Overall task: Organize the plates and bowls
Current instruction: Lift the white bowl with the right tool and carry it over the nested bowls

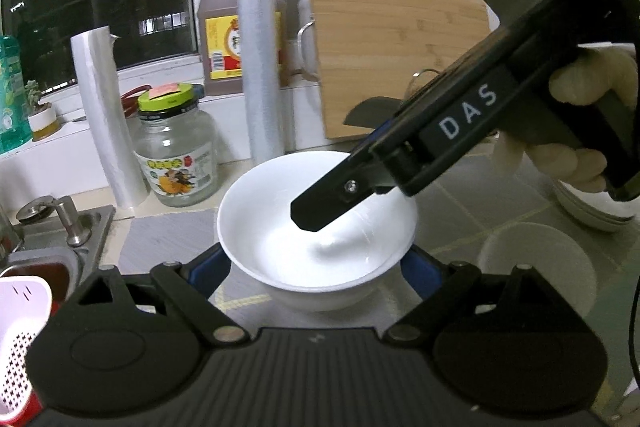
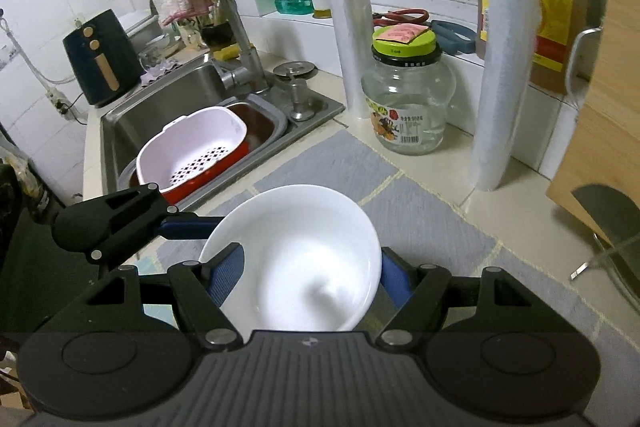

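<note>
Each claw clamps one white bowl above the desk: left claw [image 1: 316, 267] grips a bowl [image 1: 320, 227]; right claw [image 2: 308, 275] grips a second bowl [image 2: 296, 255]. Beyond stand one jar [image 2: 408, 99], two rolls [image 2: 348, 27], two jugs [image 1: 224, 11].

One white bowl [image 2: 296, 259], two film rolls [image 2: 348, 27], two oil jugs [image 1: 224, 27], one glass jar [image 2: 408, 95].

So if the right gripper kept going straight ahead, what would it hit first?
The white bowl is already between the right gripper's fingers; past it, probably the grey mat on the counter, though depth is hard to judge.
</note>
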A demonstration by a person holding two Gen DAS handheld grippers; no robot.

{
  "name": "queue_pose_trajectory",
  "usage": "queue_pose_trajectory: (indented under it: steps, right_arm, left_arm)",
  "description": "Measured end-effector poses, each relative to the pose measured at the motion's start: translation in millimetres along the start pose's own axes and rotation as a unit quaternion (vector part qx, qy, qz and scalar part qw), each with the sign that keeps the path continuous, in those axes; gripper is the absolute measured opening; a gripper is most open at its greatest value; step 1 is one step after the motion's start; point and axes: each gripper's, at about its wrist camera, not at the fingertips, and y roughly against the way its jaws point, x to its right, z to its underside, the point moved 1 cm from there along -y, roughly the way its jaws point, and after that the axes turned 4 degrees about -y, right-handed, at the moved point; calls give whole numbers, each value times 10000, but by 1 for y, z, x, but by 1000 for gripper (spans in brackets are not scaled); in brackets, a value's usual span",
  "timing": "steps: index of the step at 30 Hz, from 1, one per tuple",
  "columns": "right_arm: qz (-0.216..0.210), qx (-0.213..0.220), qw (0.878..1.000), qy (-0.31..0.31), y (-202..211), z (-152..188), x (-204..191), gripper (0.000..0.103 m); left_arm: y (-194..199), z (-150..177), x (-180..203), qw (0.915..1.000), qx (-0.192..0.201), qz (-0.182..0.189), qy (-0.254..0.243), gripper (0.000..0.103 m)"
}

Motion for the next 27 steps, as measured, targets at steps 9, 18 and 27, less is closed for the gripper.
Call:
queue_pose_trajectory:
  steps: [9, 18, 27]
  right_arm:
    - [24, 103, 9999, -107, 43, 32, 2, 78]
    - [235, 198, 9991, -280, 78, 61, 12, 78]
    - [498, 168, 9970, -575, 102, 96, 24, 78]
  left_arm:
    - [19, -5, 40, 9998, 38, 161, -86, 91]
    - [22, -12, 76, 9986, 90, 419, -298, 91]
    - [19, -9, 106, 9955, 54, 847, -411, 91]
